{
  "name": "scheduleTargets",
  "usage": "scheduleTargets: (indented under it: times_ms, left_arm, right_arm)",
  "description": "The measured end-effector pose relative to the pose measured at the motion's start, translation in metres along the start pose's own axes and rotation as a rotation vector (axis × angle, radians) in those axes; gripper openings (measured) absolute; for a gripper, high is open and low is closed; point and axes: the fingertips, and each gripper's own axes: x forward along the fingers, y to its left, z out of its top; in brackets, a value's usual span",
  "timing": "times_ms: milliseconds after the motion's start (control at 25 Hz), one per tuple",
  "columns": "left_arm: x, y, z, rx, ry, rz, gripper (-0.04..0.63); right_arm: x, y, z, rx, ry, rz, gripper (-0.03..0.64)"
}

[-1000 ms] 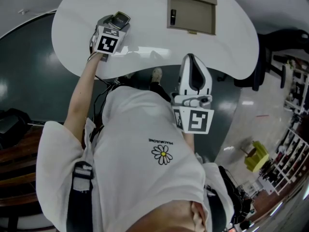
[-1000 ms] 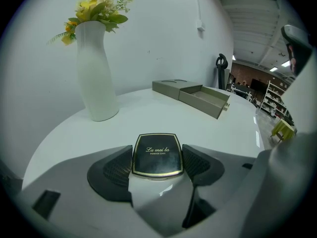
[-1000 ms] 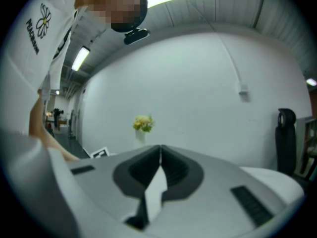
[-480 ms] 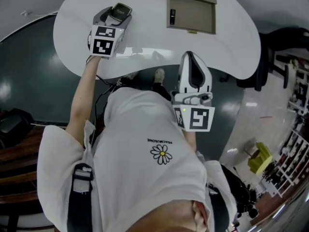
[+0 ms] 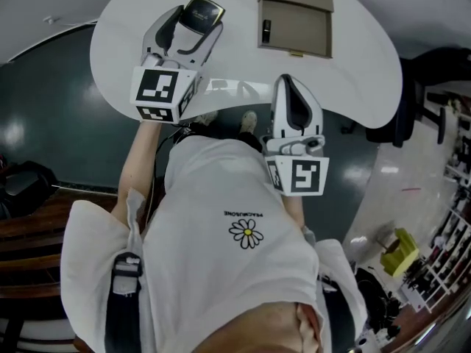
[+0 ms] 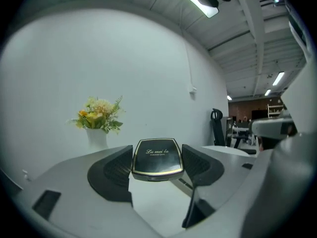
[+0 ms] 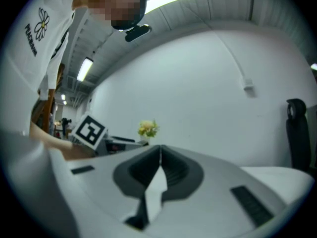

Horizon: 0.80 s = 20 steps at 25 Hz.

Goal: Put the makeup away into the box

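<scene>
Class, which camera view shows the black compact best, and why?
The left gripper view: the compact sits centred, lid lettering legible, clamped between the jaws. The head view shows it small from above; the right gripper view misses it.

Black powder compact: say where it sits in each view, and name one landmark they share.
Head view: the compact is upper left of centre, gripped in the left claw.
Left gripper view: middle of the picture, between the jaws.
Right gripper view: cannot be made out.
Shared landmark: the yellow flowers, seen in both gripper views.
</scene>
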Motion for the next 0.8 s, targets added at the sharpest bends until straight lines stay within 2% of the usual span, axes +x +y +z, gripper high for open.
scheduleTargets:
  times_ms: [80,200,600,800]
  left_arm:
    - [-0.01,-0.008,0.01,-0.025,-0.051,0.026,0.325]
    - [-0.017,-0.021,0.011,-0.007,-0.078,0.046,0.325]
    - [-0.028,-0.042,0.005,-0.008,-0.079,0.064,0.324]
    - [-0.027,-0.043,0.005,0.026,-0.073,0.072,0.324]
  right_arm:
    - [0.001,-0.001,0.001,0.009,-0.011,0.012,0.031]
    - [0.001,-0.005,0.003,0.019,-0.022,0.024,0.031]
    - [-0.001,-0.022,0.004,0.039,-0.03,0.044,0.031]
    - [-0.003,-0.021,0.0,0.045,-0.02,0.056,0.031]
